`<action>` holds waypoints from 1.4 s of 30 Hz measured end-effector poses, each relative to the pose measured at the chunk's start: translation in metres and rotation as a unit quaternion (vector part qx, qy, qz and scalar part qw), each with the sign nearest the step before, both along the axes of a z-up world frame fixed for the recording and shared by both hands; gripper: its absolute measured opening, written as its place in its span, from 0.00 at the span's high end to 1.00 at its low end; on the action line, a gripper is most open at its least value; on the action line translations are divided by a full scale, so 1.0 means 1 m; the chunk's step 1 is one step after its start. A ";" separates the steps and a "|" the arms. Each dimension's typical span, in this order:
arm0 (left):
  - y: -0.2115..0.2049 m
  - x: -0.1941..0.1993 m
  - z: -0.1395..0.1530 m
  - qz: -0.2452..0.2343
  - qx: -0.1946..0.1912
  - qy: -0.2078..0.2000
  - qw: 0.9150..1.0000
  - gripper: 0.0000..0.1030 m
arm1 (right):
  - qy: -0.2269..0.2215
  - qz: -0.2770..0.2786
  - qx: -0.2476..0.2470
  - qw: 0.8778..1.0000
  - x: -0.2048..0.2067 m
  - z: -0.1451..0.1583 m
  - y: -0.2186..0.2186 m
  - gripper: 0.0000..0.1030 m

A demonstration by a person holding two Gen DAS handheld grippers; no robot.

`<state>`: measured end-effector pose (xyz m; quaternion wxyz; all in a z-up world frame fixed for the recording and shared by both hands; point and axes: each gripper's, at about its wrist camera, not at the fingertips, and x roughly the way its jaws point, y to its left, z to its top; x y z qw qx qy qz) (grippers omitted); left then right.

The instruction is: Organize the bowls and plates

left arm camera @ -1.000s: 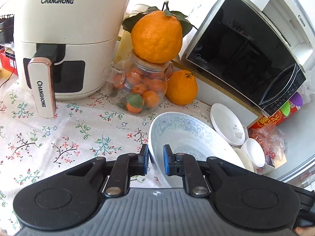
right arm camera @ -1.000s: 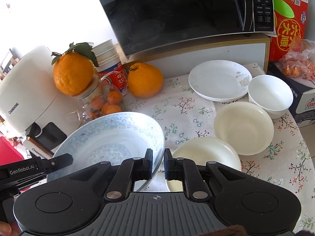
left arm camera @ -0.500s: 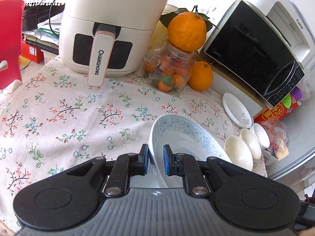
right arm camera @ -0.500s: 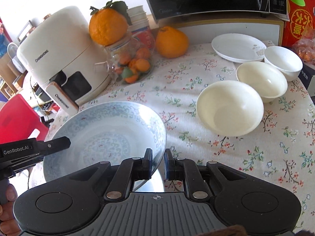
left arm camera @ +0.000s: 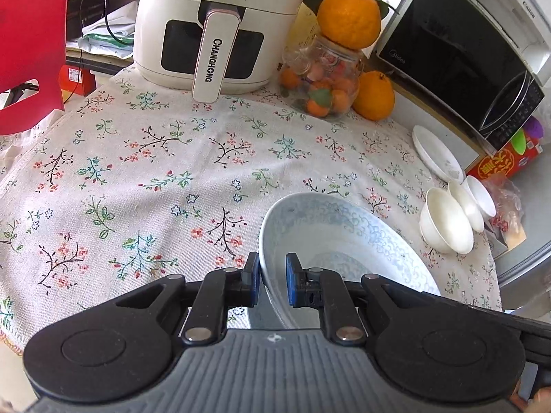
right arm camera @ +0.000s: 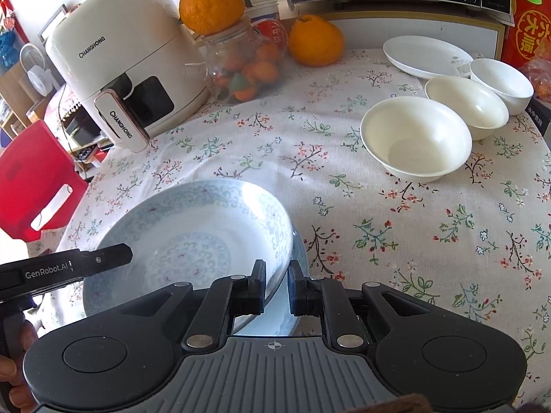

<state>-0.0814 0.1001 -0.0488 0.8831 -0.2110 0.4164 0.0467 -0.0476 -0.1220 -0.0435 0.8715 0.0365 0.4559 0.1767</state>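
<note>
A large blue-patterned plate (left arm camera: 344, 234) (right arm camera: 193, 237) is held by both grippers at opposite rims. My left gripper (left arm camera: 272, 284) is shut on its left rim. My right gripper (right arm camera: 277, 289) is shut on its right rim, with a second blue plate (right arm camera: 299, 258) showing just beneath. Three white bowls (right arm camera: 415, 137) (right arm camera: 466, 103) (right arm camera: 501, 81) stand in a row at the right, also in the left wrist view (left arm camera: 444, 220). A white plate (right arm camera: 427, 56) (left arm camera: 437, 155) lies behind them.
A white air fryer (left arm camera: 213, 24) (right arm camera: 117, 58), a glass jar of small oranges (left arm camera: 323, 82) (right arm camera: 241, 65) with a large orange on top, another orange (right arm camera: 315, 41) and a microwave (left arm camera: 454, 51) line the back. A red chair (right arm camera: 31, 175) is left of the floral-cloth table (left arm camera: 137, 179).
Both grippers have pulled back toward the near edge with the blue plate, away from the appliances. The plate now sits low over a second blue plate.
</note>
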 end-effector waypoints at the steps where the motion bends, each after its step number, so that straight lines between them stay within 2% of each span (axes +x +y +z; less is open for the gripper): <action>1: -0.001 -0.003 -0.002 -0.003 0.003 0.004 1.000 0.87 | 0.000 0.000 -0.003 1.000 -0.002 -0.001 0.000 0.87; 5: -0.004 -0.006 -0.009 -0.011 0.015 0.019 1.000 0.87 | -0.002 0.004 -0.020 1.000 -0.007 -0.005 0.004 0.87; 8: -0.007 -0.008 -0.009 -0.013 0.033 0.018 0.999 0.87 | -0.005 0.009 -0.031 0.999 -0.009 -0.007 0.008 0.86; 15: -0.010 -0.008 -0.012 -0.010 0.048 0.023 0.999 0.87 | -0.019 0.019 -0.063 0.998 -0.013 -0.007 0.018 0.86; 23: -0.022 -0.007 -0.016 -0.011 0.073 0.039 0.997 0.84 | -0.054 0.037 -0.124 0.990 -0.021 -0.009 0.032 0.83; 42: -0.031 -0.007 -0.020 -0.016 0.101 0.052 0.993 0.83 | -0.055 0.043 -0.166 0.984 -0.022 -0.017 0.038 0.83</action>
